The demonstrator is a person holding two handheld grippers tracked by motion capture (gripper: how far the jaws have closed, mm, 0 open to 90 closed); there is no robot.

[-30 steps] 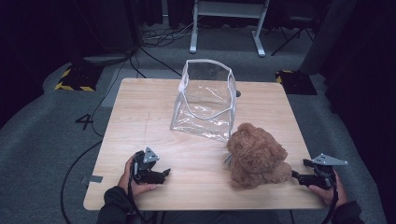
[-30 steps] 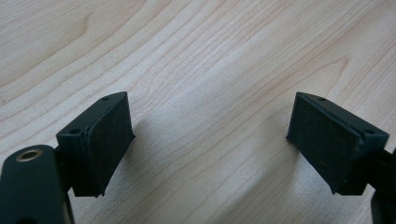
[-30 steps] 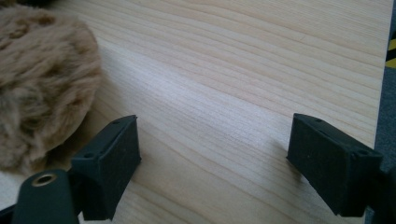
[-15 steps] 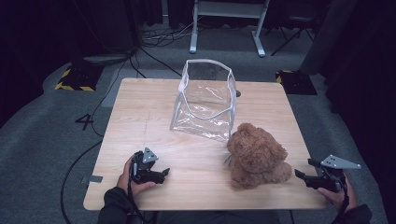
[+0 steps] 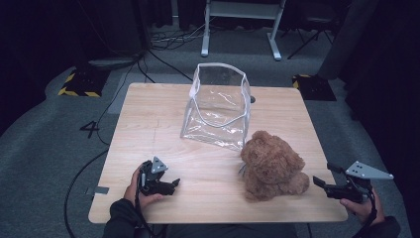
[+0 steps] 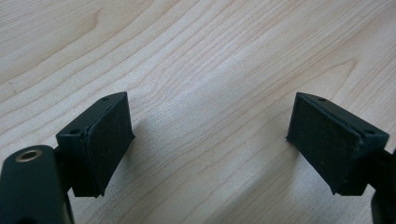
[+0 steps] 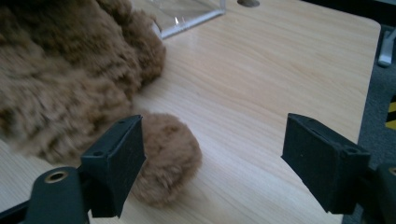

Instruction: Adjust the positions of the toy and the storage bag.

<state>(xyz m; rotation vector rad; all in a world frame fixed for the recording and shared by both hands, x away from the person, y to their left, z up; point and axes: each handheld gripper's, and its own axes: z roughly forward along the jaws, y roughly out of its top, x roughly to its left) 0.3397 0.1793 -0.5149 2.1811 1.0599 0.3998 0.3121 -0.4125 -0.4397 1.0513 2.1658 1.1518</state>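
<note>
A brown plush teddy bear (image 5: 273,164) sits on the wooden table (image 5: 148,119) at the front right. Behind it stands a clear plastic bag (image 5: 218,105) with its mouth open upward. My right gripper (image 5: 323,176) hovers open just right of the bear; in the right gripper view its own tips (image 7: 210,158) frame the bear's paw (image 7: 166,158), which lies against the left jaw. My left gripper (image 5: 173,183) rests open near the front left edge, held by a hand, and in the left gripper view its jaws (image 6: 210,140) span bare wood.
A metal stand (image 5: 241,20) and cables (image 5: 168,42) lie on the grey floor beyond the table. Yellow-black striped blocks (image 5: 77,84) sit on the floor at both far corners. A small dark spot (image 5: 252,99) marks the tabletop behind the bag.
My right gripper has shifted slightly outward to the right and back near the table's front right edge. The left gripper, bear and bag have stayed put.
</note>
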